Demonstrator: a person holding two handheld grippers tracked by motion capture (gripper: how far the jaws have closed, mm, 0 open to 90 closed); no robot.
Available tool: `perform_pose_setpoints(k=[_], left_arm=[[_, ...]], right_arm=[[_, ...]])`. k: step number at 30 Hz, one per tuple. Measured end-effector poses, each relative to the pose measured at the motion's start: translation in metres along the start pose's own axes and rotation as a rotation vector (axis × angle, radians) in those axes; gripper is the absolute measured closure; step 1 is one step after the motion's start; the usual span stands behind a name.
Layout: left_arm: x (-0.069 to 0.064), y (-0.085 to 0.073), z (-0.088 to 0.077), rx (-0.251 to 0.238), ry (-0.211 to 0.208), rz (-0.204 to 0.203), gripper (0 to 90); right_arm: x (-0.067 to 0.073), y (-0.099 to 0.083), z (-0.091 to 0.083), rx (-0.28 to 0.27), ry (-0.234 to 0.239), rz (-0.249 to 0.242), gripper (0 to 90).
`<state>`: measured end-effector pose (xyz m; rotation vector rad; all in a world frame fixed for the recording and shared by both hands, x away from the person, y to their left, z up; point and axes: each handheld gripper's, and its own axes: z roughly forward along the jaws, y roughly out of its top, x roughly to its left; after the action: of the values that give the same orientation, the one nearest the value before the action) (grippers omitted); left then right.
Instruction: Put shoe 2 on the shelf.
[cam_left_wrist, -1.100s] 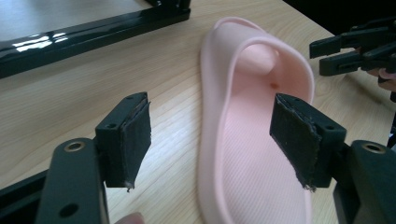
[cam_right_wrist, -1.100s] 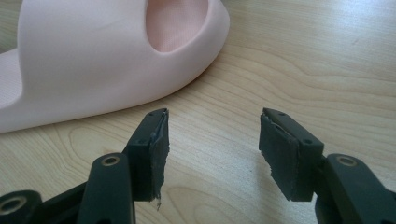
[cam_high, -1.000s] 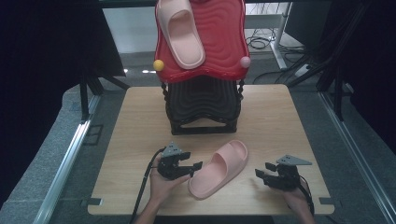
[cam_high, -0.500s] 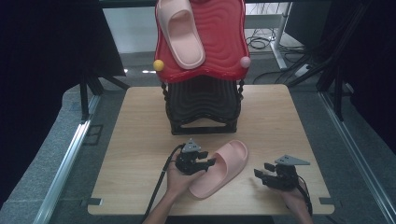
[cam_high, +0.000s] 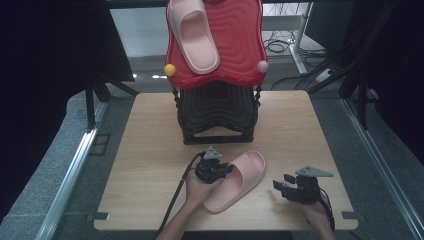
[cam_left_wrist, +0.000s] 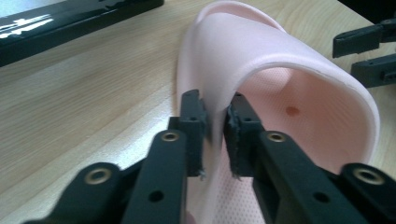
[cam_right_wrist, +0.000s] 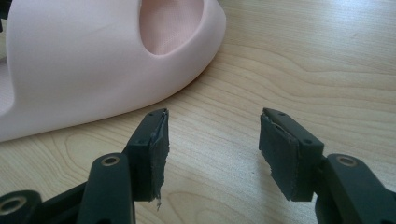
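A pink slipper (cam_high: 239, 177) lies on the wooden table (cam_high: 150, 160) near its front edge, toe toward the far right. My left gripper (cam_high: 216, 170) is at the slipper's left side, and in the left gripper view its jaws pinch the edge of the slipper's strap (cam_left_wrist: 243, 65), so the left gripper (cam_left_wrist: 215, 128) is shut on it. My right gripper (cam_high: 286, 189) stands open on the table to the right of the slipper (cam_right_wrist: 93, 60), apart from it; in the right gripper view, bare wood lies between the right gripper's (cam_right_wrist: 212, 135) fingers. A second pink slipper (cam_high: 192, 32) rests on the red tray (cam_high: 240, 45) up on the rack.
A black rack (cam_high: 217, 112) stands at the table's far middle and carries the red tray. A yellow ball (cam_high: 170, 69) and a pink ball (cam_high: 262, 66) sit at the tray's corners. Cables (cam_high: 280, 45) lie on the floor behind. Metal rails (cam_high: 75, 165) run along both sides.
My left gripper moved right and forward to the slipper's left side and has closed on its strap edge. The right gripper has barely moved.
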<state>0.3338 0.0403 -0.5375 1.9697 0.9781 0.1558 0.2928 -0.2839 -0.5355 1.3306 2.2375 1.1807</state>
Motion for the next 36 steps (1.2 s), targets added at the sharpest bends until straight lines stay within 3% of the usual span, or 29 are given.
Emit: perform_pose_setpoints(k=[11,21,30,36], left_arm=[[-0.001,0.000,-0.009,-0.025,0.037,0.002,84.6],[-0.008,-0.004,-0.048,-0.144,0.028,0.009,84.8],[0.002,-0.010,-0.079,-0.209,0.056,-0.005,84.7],[0.008,-0.011,-0.100,-0.278,0.077,-0.022,84.6]], right_arm=[[-0.002,0.000,-0.001,-0.004,-0.009,0.010,42.8],[-0.003,0.000,-0.003,-0.012,-0.011,0.025,42.8],[-0.005,-0.001,-0.003,-0.017,-0.021,0.026,42.9],[-0.004,-0.001,-0.002,-0.014,-0.017,0.028,42.8]])
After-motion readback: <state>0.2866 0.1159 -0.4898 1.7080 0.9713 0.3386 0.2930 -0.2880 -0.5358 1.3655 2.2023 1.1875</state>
